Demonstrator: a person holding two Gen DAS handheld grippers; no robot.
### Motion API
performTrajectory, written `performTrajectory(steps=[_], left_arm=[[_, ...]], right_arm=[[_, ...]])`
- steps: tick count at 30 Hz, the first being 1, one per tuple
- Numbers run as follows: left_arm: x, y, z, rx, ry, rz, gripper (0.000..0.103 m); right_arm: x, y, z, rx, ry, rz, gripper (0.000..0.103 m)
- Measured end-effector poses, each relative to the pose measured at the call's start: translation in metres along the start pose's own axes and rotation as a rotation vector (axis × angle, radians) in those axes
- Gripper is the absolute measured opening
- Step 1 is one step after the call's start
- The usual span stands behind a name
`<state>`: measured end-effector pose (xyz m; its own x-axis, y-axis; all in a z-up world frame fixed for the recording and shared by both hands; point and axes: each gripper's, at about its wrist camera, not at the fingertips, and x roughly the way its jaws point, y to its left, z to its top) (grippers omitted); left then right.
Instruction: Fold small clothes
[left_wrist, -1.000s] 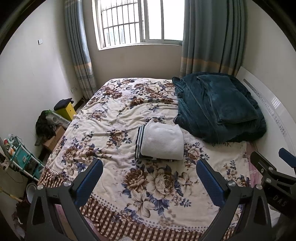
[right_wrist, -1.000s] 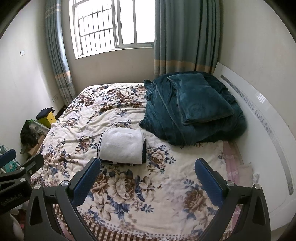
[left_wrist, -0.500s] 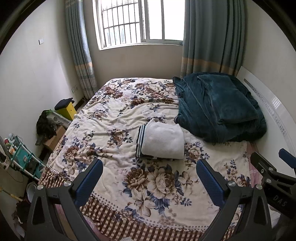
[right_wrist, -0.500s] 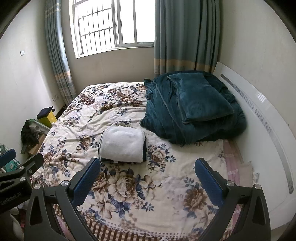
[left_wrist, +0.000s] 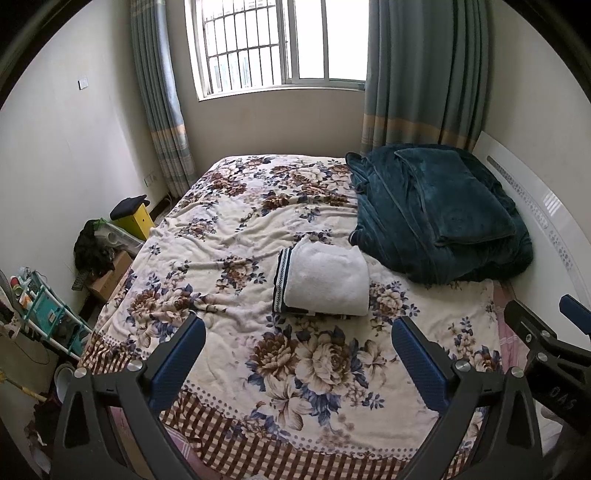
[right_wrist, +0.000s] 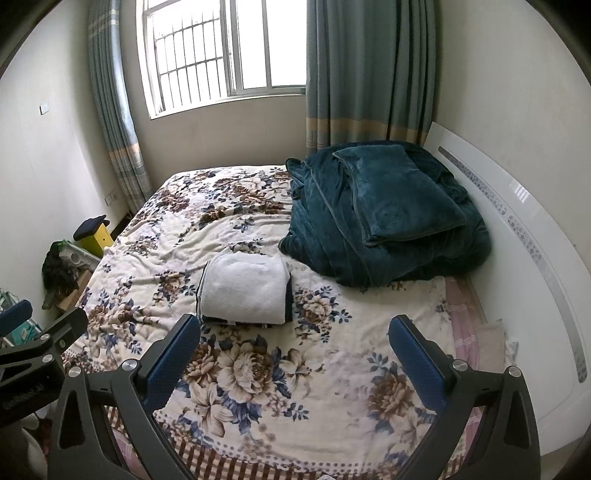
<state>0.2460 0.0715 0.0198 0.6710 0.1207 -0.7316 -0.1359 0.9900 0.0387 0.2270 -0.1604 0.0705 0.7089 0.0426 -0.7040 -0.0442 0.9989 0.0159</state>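
A folded white fleecy garment with a dark striped edge (left_wrist: 325, 282) lies in the middle of the floral bed cover (left_wrist: 229, 240); it also shows in the right wrist view (right_wrist: 245, 291). My left gripper (left_wrist: 299, 350) is open and empty, held above the near part of the bed, short of the garment. My right gripper (right_wrist: 293, 347) is open and empty, also short of the garment. Each gripper shows at the edge of the other's view.
A heap of dark teal blankets (left_wrist: 436, 218) fills the bed's far right by the white headboard (left_wrist: 546, 221). On the floor at left stand a yellow stool (left_wrist: 135, 218), boxes, dark clothes and a teal rack (left_wrist: 48, 321). A window and curtains are behind.
Both grippers have drawn back and risen slightly; the folded garment sits a little farther off in both views. The garment itself has not moved.
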Motion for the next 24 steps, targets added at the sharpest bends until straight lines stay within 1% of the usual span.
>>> performTrajectory(steps=[13, 24], left_arm=[[-0.005, 0.0087, -0.001, -0.006, 0.002, 0.004, 0.103], [-0.0032, 0.0081, -0.0016, -0.001, 0.004, 0.002, 0.103]], right_arm=[[0.0, -0.001, -0.0016, 0.004, 0.0, 0.001, 0.103], [0.0, -0.0013, -0.0024, 0.003, -0.003, -0.001, 0.103]])
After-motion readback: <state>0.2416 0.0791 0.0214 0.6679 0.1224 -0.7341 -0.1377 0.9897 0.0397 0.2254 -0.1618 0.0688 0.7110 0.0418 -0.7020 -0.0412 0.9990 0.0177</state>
